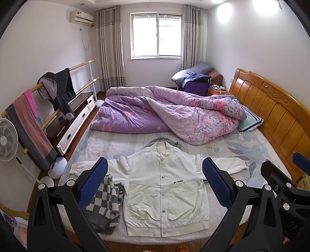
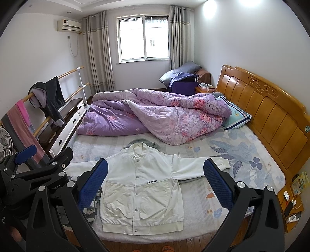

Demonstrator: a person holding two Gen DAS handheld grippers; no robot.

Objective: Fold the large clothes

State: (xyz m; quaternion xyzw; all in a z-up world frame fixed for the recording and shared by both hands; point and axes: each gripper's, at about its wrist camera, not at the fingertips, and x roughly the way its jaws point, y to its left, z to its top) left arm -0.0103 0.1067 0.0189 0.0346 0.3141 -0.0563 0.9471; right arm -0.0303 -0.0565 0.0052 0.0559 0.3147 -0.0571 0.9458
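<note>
White jacket (image 1: pixel 164 186) flat on bed (image 1: pixel 251 151), buttoned, sleeves spread (checkered cloth (image 1: pixel 104 201) touching its side). Left gripper (image 1: pixel 155 186) and right gripper (image 2: pixel 155 186) wide, empty, above bed edge.

A home bedroom: a wooden-headboard bed (image 1: pixel 271 108) with a rumpled purple quilt (image 1: pixel 164 114), a curtained window (image 1: pixel 157 34), a wall air conditioner (image 1: pixel 81 17).

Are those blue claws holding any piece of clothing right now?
No. The left gripper and the right gripper are both open and empty, above the white jacket spread flat on the bed.
</note>
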